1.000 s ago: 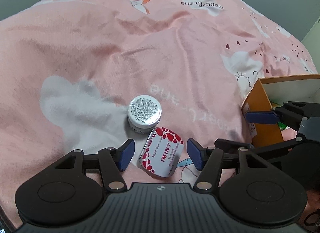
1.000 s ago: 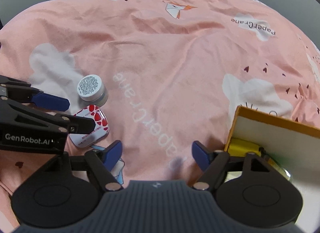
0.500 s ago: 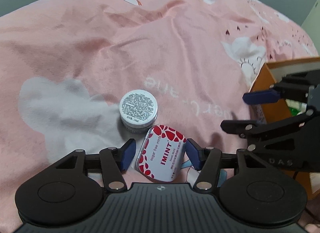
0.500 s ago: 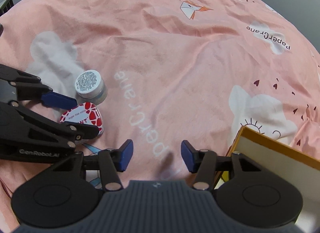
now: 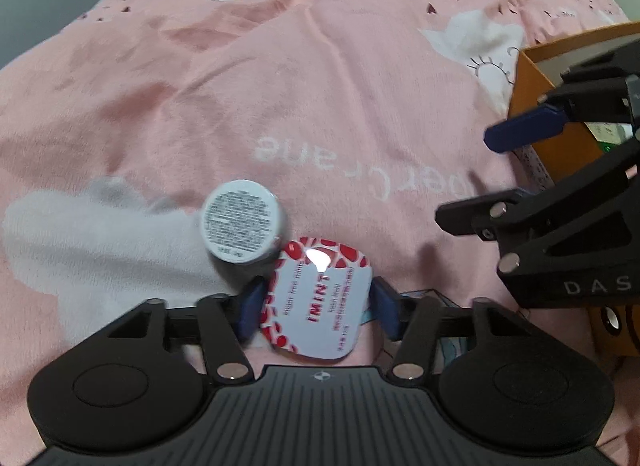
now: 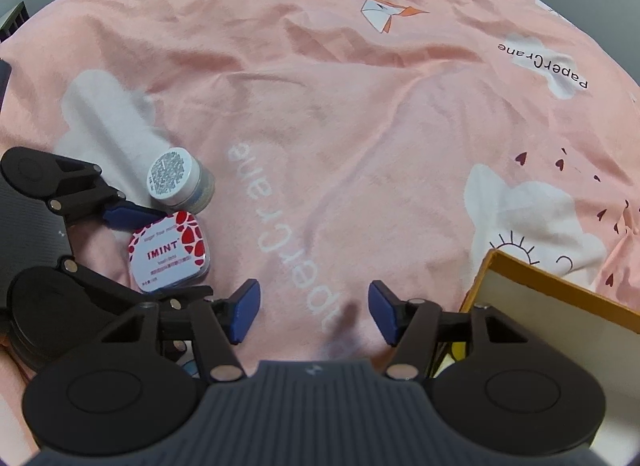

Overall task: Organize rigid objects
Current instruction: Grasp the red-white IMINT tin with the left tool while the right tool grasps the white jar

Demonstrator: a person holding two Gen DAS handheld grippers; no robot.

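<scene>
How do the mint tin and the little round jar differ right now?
The flat, rounded-square white-and-red IMINT mint tin sits between the left gripper pads, which touch its sides; the small round white jar with a printed label is taller, cylindrical and ungripped. Both rest side by side on the pink blanket.

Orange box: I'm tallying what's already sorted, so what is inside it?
In the left wrist view the orange box shows something green inside; the right wrist view shows something yellow. The right gripper covers the rest.
</scene>
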